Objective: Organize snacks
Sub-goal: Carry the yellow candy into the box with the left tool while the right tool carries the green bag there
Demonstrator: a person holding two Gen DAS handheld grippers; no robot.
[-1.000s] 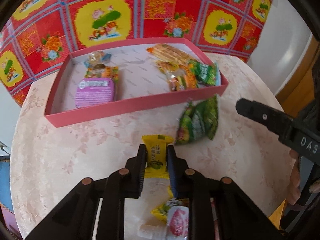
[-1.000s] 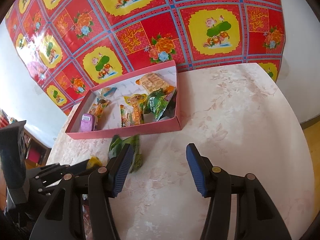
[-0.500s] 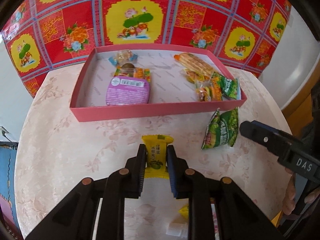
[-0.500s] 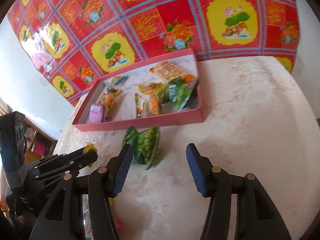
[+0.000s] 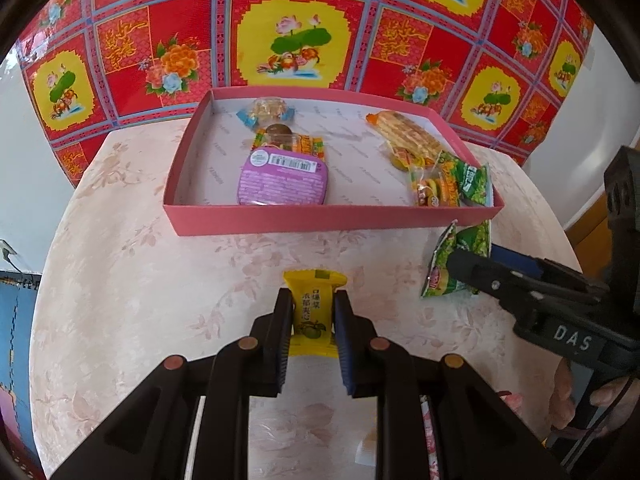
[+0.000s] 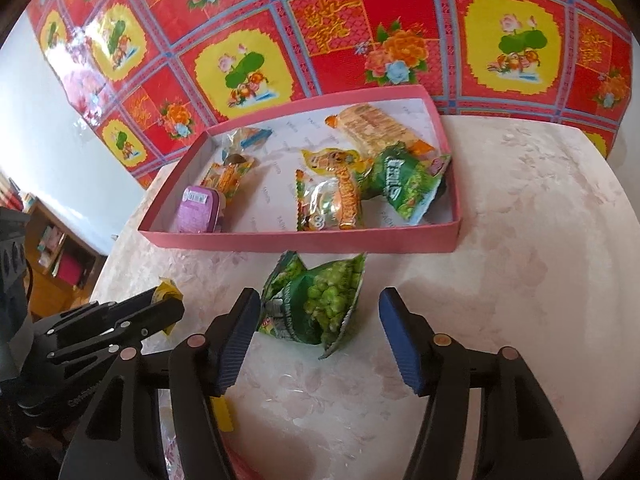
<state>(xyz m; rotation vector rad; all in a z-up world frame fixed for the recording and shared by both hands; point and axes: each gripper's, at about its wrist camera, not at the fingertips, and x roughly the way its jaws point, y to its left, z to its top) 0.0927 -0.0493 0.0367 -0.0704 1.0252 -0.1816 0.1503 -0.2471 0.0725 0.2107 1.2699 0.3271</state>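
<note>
Here, the left gripper (image 5: 311,316) is clamping a yellow snack packet (image 5: 313,311) near the pink tray (image 5: 332,220), while the right gripper (image 6: 316,326) is closing, jaws apart, around a green pea bag (image 6: 320,304) on the table (image 6: 520,264).

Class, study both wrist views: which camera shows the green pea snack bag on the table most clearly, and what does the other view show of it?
The right wrist view shows the green pea bag best: it lies whole on the table, between the right gripper's closing jaws, print readable. In the left wrist view the bag sits far right, partly hidden behind that gripper.
</note>
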